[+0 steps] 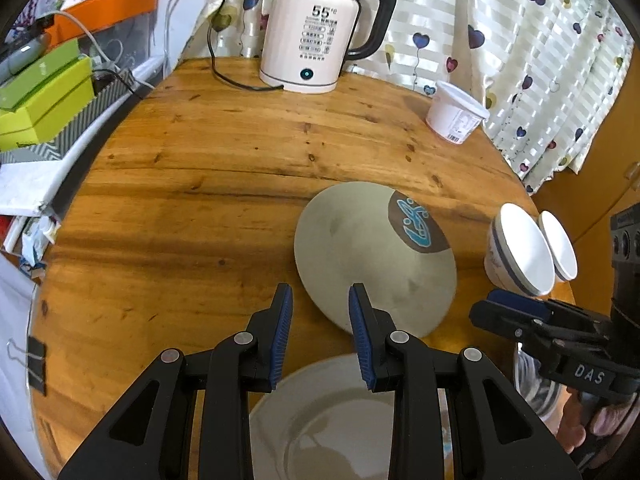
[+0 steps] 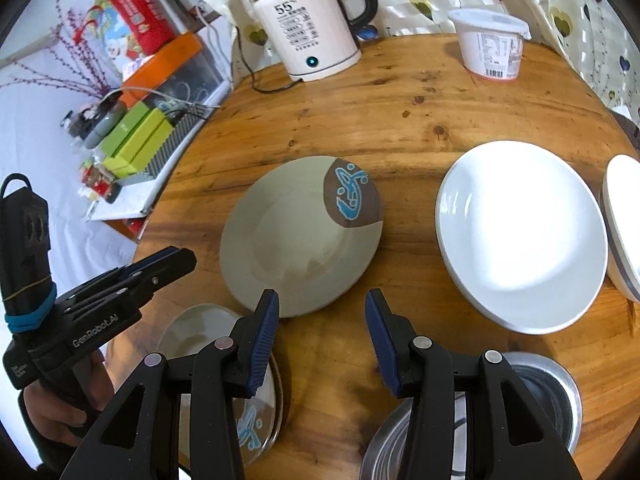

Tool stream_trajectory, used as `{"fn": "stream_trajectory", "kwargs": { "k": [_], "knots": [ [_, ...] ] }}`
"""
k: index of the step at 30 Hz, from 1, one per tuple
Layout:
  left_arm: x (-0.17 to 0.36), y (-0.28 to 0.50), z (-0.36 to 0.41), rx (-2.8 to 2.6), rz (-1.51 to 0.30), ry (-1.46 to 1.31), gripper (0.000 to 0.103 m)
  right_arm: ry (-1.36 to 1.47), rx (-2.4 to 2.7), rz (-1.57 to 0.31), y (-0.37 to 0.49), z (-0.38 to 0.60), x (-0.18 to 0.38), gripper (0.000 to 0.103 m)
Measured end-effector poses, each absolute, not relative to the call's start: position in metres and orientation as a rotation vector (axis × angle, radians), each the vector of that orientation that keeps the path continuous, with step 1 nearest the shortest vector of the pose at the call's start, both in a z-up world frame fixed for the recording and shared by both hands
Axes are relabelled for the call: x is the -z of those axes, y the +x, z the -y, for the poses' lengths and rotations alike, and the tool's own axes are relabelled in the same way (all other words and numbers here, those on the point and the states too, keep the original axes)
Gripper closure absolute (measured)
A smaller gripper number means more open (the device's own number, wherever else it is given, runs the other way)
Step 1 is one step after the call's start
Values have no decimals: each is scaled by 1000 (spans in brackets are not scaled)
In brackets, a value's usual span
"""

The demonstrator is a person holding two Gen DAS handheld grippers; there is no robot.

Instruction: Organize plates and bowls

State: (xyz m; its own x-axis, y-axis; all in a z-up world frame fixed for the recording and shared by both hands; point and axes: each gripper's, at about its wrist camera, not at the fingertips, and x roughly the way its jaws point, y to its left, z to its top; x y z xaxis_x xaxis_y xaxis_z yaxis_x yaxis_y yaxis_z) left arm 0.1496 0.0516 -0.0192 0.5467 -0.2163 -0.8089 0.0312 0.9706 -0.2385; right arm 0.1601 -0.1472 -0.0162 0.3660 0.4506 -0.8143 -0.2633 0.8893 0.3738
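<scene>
**Plates and bowls spread out, neither gripper holding anything**

Sorting looks to be at an early stage: the crockery lies scattered over the round wooden worktop (image 2: 400, 120), nothing stacked by kind apart from the white plates.

The left gripper (image 1: 320, 336) hovers with its ribbed blue pads well apart and empty, above the near rim of a second grey-green plate (image 1: 332, 420) and pointing toward the larger grey-green plate (image 2: 300, 236) with its brown patch and blue motif. The right gripper (image 2: 320, 340) is likewise wide open and empty, between that large plate and a steel bowl (image 2: 552, 392) at the near edge.

To the right sit glossy white plates (image 2: 520, 236), apparently two stacked, and beside them two white bowls (image 1: 532, 252) with a dark band.

The likely next move is to pair the matching grey-green plates. These are shallow, matte glazed discs lying flat on the wood, so a finger must slip under a rim; the glaze may be slippery, and a firm pinch at the edge seems needed.

A kettle (image 2: 316, 28) and a white tub (image 2: 490, 44) stand at the far side.
</scene>
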Motion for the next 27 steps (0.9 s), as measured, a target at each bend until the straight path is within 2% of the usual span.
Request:
{"fn": "stream_trajectory", "kwargs": {
  "k": [27],
  "knots": [
    [52, 195, -52, 190, -1052, -233, 73, 170, -392, -1190, 190, 131, 46, 58]
  ]
}}
